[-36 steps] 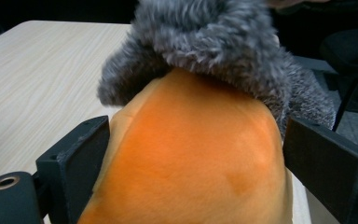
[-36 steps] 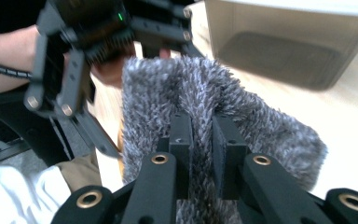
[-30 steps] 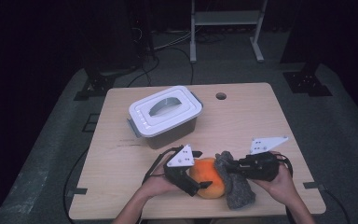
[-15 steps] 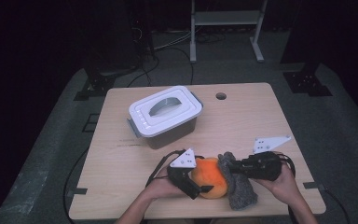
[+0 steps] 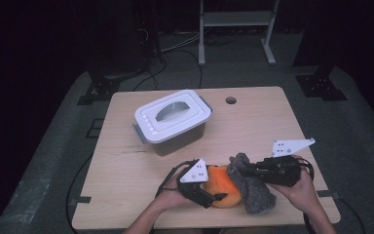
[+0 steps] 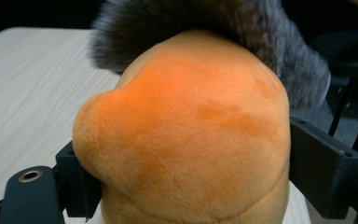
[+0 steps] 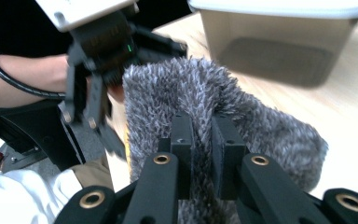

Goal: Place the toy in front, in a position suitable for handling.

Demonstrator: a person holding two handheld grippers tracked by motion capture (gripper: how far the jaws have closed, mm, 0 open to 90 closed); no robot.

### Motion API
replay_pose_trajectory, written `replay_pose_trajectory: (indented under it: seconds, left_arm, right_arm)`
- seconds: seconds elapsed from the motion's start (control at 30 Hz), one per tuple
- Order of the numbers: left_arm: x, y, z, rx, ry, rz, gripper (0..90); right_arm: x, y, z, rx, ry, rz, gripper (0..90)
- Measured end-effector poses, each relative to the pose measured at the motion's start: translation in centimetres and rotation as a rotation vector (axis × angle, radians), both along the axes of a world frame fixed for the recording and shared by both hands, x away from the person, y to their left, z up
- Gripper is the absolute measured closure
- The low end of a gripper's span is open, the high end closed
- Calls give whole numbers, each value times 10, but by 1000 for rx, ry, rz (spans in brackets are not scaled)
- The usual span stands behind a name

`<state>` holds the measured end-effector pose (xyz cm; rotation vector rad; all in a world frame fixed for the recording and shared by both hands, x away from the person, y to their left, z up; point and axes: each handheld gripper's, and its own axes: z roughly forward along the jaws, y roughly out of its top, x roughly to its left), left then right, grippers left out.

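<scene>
1. High view. The orange plush toy point(image 5: 222, 191) sits at the near edge of the desk point(image 5: 253, 126), between the two hands. The grey furry cloth point(image 5: 251, 187) is draped against the toy's right side, touching it. The lidded storage box point(image 5: 173, 122) stands well apart toward the desk's middle, lid still on. The left gripper point(image 5: 213, 199) comes in from the bottom, its forearm angled toward the centre and its body held low beside the toy. The right gripper point(image 5: 234, 170) lies roughly level, pointing left across the desk, hand wrapped round its rear.

2. Left gripper view. The toy bulges between the two black jaws, and its plush meets both. These jaws have just been closing with the toy between them. By the look of it they now pinch the toy at its flanks, a wide grip. The grey fur shows behind and above the toy.

3. Right gripper view. Its jaws are pressed nearly together, pinching a fold of the grey cloth between them. The left gripper and the box show blurred beyond.

4. Judgement on progress: both grips are taken, one on the toy and one on the cloth. Cloth and toy still touch, so any pulling apart or wrapping is left to do. Nothing has gone into the box.
</scene>
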<state>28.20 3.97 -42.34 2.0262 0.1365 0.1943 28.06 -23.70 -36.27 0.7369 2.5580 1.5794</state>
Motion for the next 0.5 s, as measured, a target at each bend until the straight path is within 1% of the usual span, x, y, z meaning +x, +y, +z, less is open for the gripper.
replay_pose_trajectory:
  seconds: [0.03, 0.07, 0.1, 0.13, 0.23, 0.3, 0.37, 0.5]
  left_arm:
    - [-1, -1, 1, 8, -9, 3, 159]
    - [-2, -1, 1, 6, -13, 7, 159]
    - [-2, 0, 2, 5, -13, 5, 168]
    - [-1, 1, 2, 11, -15, 5, 175]
    - [0, 4, 3, 11, -20, 1, 195]
    - [1, 6, 5, 22, -32, 0, 195]
    - [1, 7, 7, 16, -34, 12, 195]
    - [3, 14, 13, 12, -70, 49, 194]
  right_arm:
    - [-1, 3, 2, -10, -7, 8, 803]
    - [-2, 7, 2, -34, -14, 9, 803]
    - [-2, 10, 0, -52, -13, 7, 801]
    - [-1, 11, -3, -58, -5, 10, 800]
    - [4, 4, -10, -32, 37, 15, 800]
    - [3, 0, -11, -48, 45, 2, 799]
    - [2, -2, -11, -49, 39, -5, 799]
    - [0, 5, -4, -15, 1, -6, 799]
